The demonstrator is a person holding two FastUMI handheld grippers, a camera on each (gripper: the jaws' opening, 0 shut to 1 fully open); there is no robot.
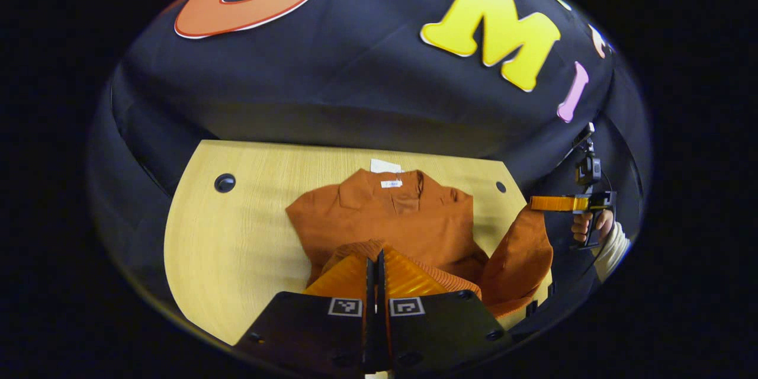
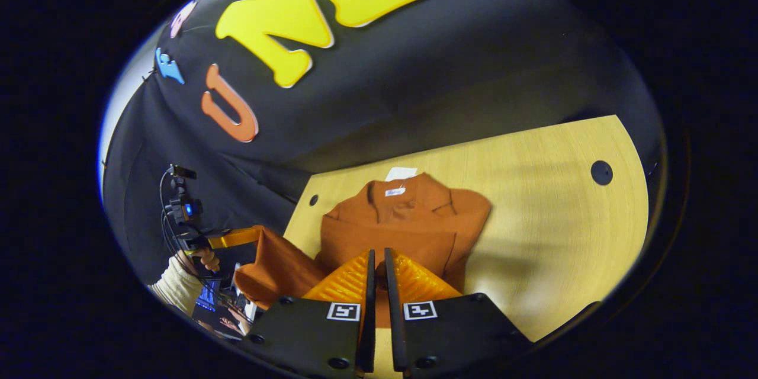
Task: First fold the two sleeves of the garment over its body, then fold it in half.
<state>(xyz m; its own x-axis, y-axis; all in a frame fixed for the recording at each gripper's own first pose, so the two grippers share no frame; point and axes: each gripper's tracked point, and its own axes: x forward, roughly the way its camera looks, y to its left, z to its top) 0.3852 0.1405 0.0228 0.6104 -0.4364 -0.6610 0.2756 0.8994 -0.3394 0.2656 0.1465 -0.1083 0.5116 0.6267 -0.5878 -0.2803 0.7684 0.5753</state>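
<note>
Rust-orange garment (image 1: 397,213) lies collar-away on the wooden desk (image 1: 237,237), white tag at the neck. One sleeve (image 1: 521,254) is lifted off the desk's edge. Left tongs (image 1: 374,266) pinched nearly closed on a ribbed cuff (image 1: 355,247) over the body. Right tongs (image 2: 378,263) closed to a narrow slit, low over the garment's near edge; grip on cloth unclear. A hand (image 1: 589,225) holds the far tool.

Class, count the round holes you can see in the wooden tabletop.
2: one hole near the table's far left corner, a second hole near its far right corner. The garment may hide others.
</note>
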